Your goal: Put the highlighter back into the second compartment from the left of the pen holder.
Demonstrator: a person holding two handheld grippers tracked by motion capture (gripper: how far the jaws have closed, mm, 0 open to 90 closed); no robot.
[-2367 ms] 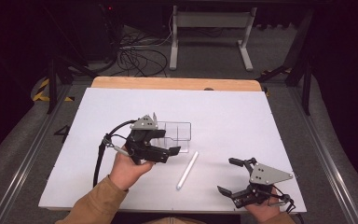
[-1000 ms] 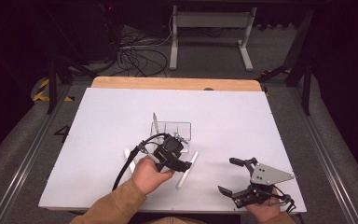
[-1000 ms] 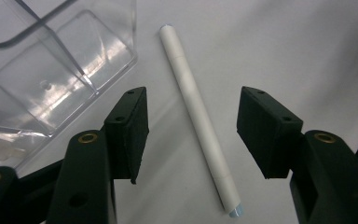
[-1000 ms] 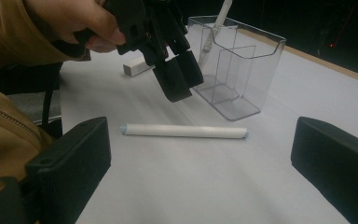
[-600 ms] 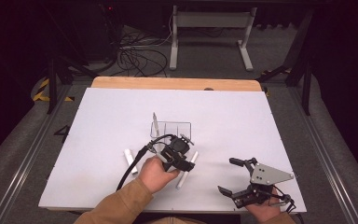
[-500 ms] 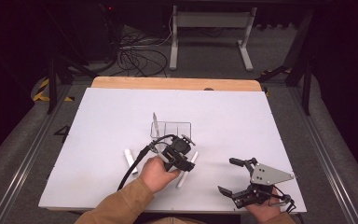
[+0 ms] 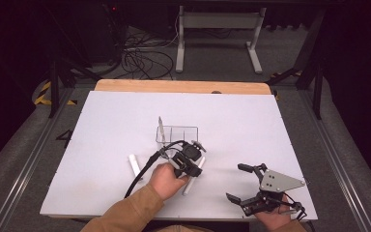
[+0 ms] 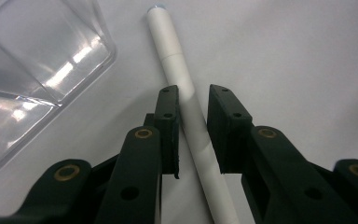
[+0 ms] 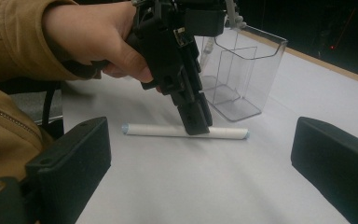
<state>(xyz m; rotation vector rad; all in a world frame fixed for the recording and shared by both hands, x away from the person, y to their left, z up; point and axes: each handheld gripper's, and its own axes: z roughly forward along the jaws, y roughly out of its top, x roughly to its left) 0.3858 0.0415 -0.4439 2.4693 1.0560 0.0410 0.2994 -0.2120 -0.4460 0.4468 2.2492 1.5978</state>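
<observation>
Lower right of the high view: right gripper [image 7: 245, 185] sits at the near edge of the white table [image 7: 280, 145], held in a hand at the bottom of the frame, grey three-cornered plate on top, jaws spread wide w/ nothing between them; its own view shows the two black jaws far apart at lower left and lower right, bare tabletop between. Left of it, lower centre of the high view, the left hand [image 7: 165, 180] in a tan sleeve [image 7: 125, 215] comes in from the bottom and tips the left gripper [image 7: 196, 169] down onto a white marker [image 7: 190, 183] lying flat on the table. In the left gripper view the jaws straddle the marker's barrel approx. at mid-length: gap narrow, jaws have just been closing, left jaw about touching the barrel, a thin slit left at the right jaw, so not yet clamped. Marker runs from bottom centre to top centre of that view, cap end far. Just beyond, centre of the high view, a clear plastic box [image 7: 176, 134] stands upright near the marker, not touching. A second white marker [image 7: 135, 166] lies left of the left hand, apart from it. Farther back, a wooden strip [image 7: 174, 86] edges the table; beyond it cables [image 7: 140, 58] on the floor and a metal stand [image 7: 217, 29] at upper centre.
</observation>
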